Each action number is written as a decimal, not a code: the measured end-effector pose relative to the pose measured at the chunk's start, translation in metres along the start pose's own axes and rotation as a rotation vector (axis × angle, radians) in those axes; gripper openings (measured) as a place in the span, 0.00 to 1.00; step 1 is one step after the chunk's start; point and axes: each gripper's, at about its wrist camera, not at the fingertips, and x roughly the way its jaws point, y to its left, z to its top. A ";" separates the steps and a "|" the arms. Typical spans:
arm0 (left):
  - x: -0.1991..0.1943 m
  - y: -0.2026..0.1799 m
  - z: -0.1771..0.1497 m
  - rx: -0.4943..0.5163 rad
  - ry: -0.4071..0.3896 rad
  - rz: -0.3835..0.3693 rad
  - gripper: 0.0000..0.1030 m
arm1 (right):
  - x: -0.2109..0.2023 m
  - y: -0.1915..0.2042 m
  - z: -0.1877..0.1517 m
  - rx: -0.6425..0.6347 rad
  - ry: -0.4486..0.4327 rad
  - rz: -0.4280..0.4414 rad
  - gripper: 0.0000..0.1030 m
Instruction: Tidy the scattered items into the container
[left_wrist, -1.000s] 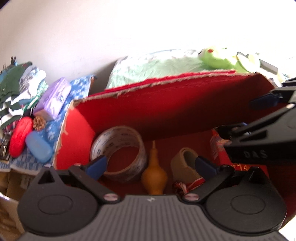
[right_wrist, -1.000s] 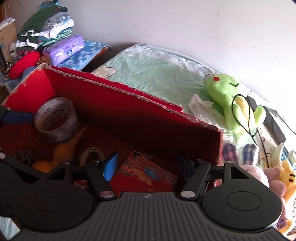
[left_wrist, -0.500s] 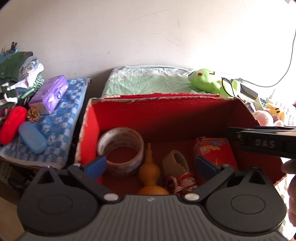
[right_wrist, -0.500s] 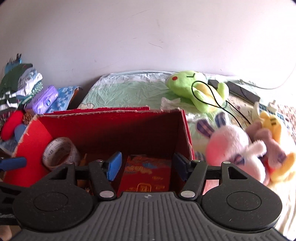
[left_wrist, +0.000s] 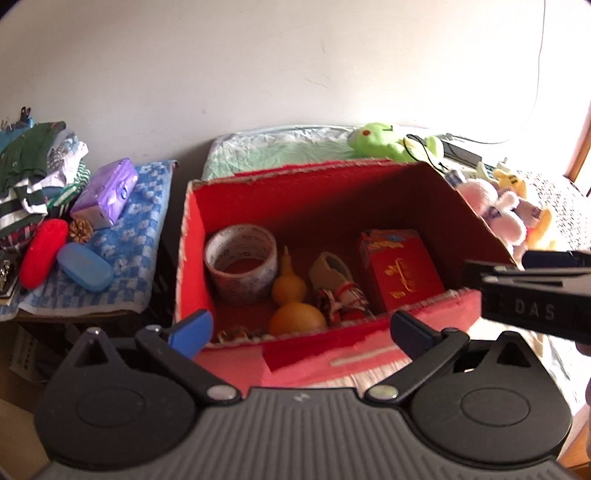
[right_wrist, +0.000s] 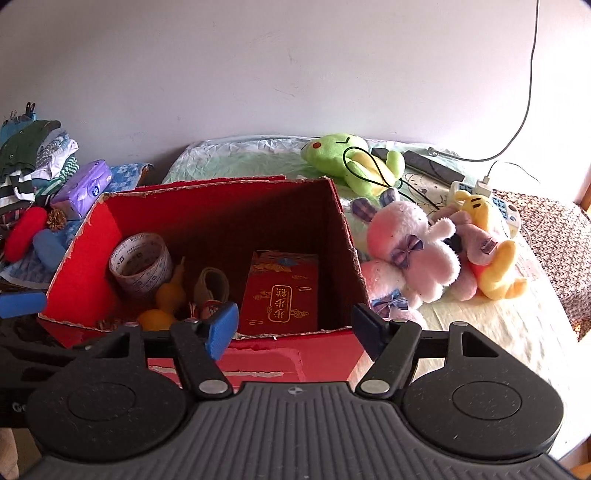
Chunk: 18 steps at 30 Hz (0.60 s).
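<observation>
The box (left_wrist: 413, 314) sits at twelve o'clock from my left gripper (left_wrist: 301, 330) and right gripper (right_wrist: 293, 332), both spread and empty. Inside: tape roll (left_wrist: 240, 264) at ten, gourd (left_wrist: 291, 299), red packet (right_wrist: 280, 297). Stuffed toys (right_wrist: 417, 251) lie on the bed (right_wrist: 480, 325) at two.

One box (right_wrist: 88, 284), three plush toys (right_wrist: 410, 251).
</observation>
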 end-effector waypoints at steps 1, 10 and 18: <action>0.000 -0.002 -0.003 0.002 0.006 0.001 1.00 | -0.001 -0.001 -0.001 0.016 0.002 0.004 0.69; 0.017 -0.006 -0.028 -0.012 0.179 0.035 1.00 | -0.004 0.005 -0.021 0.071 0.054 0.024 0.71; 0.034 -0.003 -0.047 -0.043 0.297 0.062 1.00 | 0.004 0.003 -0.052 0.036 0.147 -0.019 0.73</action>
